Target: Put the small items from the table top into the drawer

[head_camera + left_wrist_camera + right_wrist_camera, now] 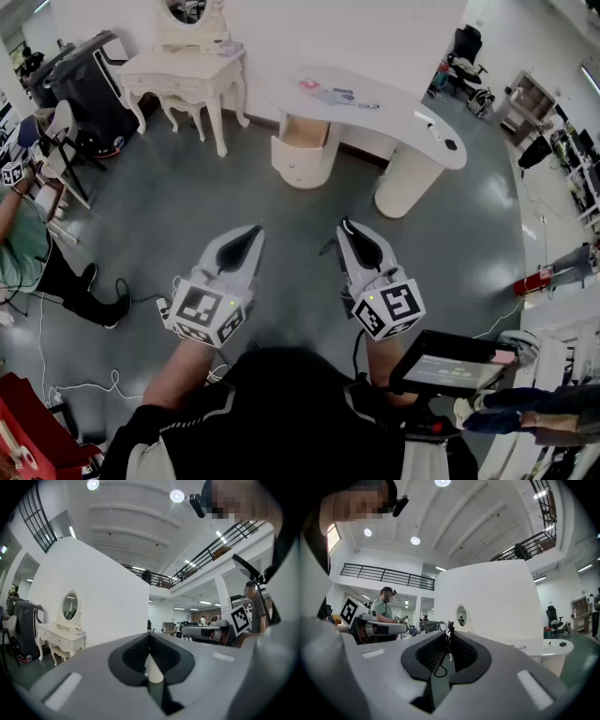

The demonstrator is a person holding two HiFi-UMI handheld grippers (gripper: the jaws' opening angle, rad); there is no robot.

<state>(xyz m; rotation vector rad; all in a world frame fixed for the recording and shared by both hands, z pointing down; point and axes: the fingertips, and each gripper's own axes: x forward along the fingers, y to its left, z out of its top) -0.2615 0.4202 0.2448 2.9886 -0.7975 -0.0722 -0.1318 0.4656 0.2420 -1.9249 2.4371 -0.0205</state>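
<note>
A white curved table (398, 111) stands far ahead across the floor. On it lie a pink item (308, 83), papers (336, 95), a pen (368, 106) and a small black item (451, 144). The drawer (305, 133) in its left pedestal is pulled open. Both grippers are held up close to the person, well short of the table. My left gripper (255, 228) is shut with nothing in it. The jaws of my right gripper (345, 225) are closed on a thin black wire-like piece (439, 667) that sticks out at the tips.
A white vanity table with a mirror (187, 70) stands at the back left, with dark cases (80, 80) beside it. A seated person (23, 244) is at the far left, with cables (84, 384) on the floor. A tablet (450, 366) sits by my right arm.
</note>
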